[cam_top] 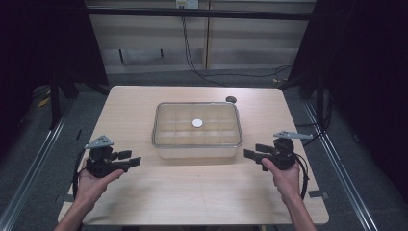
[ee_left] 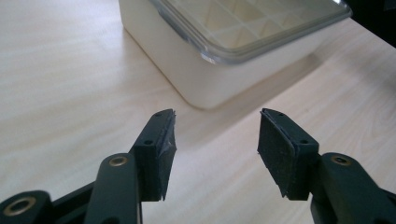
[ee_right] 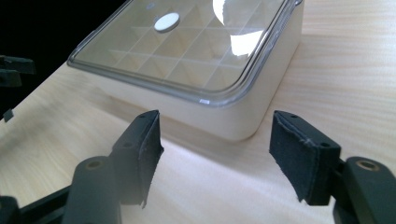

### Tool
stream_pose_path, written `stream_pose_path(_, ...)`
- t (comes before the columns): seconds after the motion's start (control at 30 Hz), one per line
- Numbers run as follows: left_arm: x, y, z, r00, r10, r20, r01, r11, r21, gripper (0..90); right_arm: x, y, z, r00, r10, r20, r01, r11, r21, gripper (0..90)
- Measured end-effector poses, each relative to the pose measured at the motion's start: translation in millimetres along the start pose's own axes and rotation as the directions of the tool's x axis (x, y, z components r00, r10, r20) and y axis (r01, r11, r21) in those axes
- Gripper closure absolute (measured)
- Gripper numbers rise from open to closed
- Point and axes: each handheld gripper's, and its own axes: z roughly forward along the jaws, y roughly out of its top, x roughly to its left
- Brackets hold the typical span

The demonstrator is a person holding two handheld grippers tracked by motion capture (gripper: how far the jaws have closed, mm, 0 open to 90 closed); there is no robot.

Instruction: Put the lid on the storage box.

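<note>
— Both grippers sit low over the table (cam_top: 144, 202), jaws spread and holding nothing: the left gripper (cam_top: 129, 158) near the box's front left corner, the right gripper (cam_top: 255, 151) near its front right.

— And the box?

— The cream compartment box (cam_top: 197, 150) stands mid-table between them, its clear lid (cam_top: 168, 120) on, a white disc (cam_top: 197, 123) at the lid's centre. Neither gripper touches it.

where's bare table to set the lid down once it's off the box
Bare wood lies along the near edge of the table between the left gripper and right gripper, and in strips left, right and behind the box. Tightest spots: beside each gripper, and by the dark round spot behind the box.
</note>
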Motion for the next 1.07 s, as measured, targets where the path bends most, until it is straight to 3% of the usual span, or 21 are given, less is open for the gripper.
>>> stream_pose_path(0.17,-6.9,-19.7,-0.9,1.0000,0.005,0.008,-0.005,0.9998,0.022,41.4,8.9,-16.6,-12.5,0.9997,-0.011,0.021,0.011,1.000,-0.003,31.8)
stream_pose_path(0.5,-21.4,-45.8,-15.2,0.9999,-0.006,0.015,0.006,0.9996,0.026,38.1,12.1,-55.0,-27.7,0.9985,0.054,0.014,-0.054,0.999,-0.005,30.4)
stream_pose_path(0.8,-39.1,-69.1,-25.3,0.9998,-0.013,0.013,0.013,0.9990,0.042,33.4,23.2,-78.9,-46.3,0.9980,0.044,0.045,-0.043,0.999,-0.024,29.6)
stream_pose_path(1.07,-43.1,-78.0,-27.3,1.0000,-0.003,0.009,0.002,0.9980,0.064,30.5,27.1,-101.3,-51.1,0.9966,0.048,0.067,-0.047,0.999,-0.013,27.2)
